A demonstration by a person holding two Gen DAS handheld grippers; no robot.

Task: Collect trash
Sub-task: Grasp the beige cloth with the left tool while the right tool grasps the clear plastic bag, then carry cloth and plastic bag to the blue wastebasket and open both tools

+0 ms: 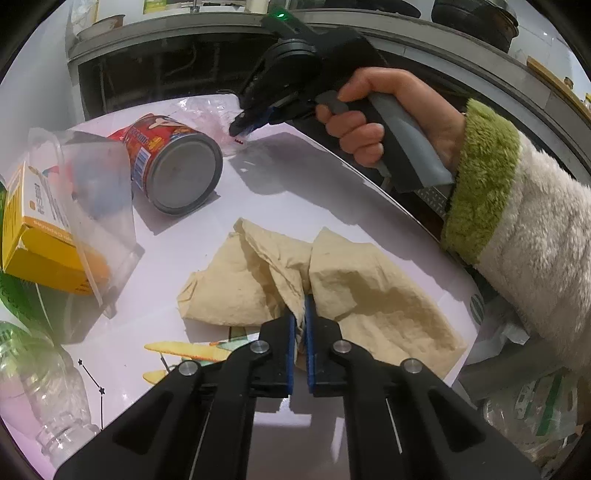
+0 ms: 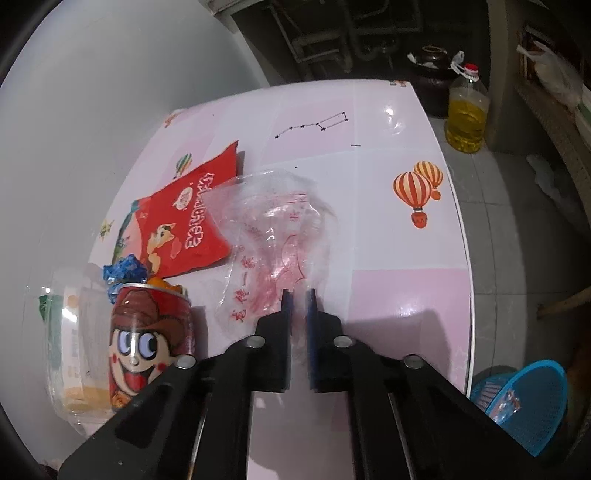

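Sideways lies the red can [image 1: 173,162] — blue basket [image 2: 524,406] holds scraps.

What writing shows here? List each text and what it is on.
yellow box: upside-down, perhaps "Capsules"; rest too small.
red snack bag: white Chinese characters, too distorted to read.
clear plastic bag: red Chinese print, blurred.
can: barcode, digits too small.

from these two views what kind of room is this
Probably a home kitchen or dining corner. A table with pink balloon-print covering holds snack litter, a jug of cooking oil stands on the tiled floor beside a dark jar, and pots sit on a counter.
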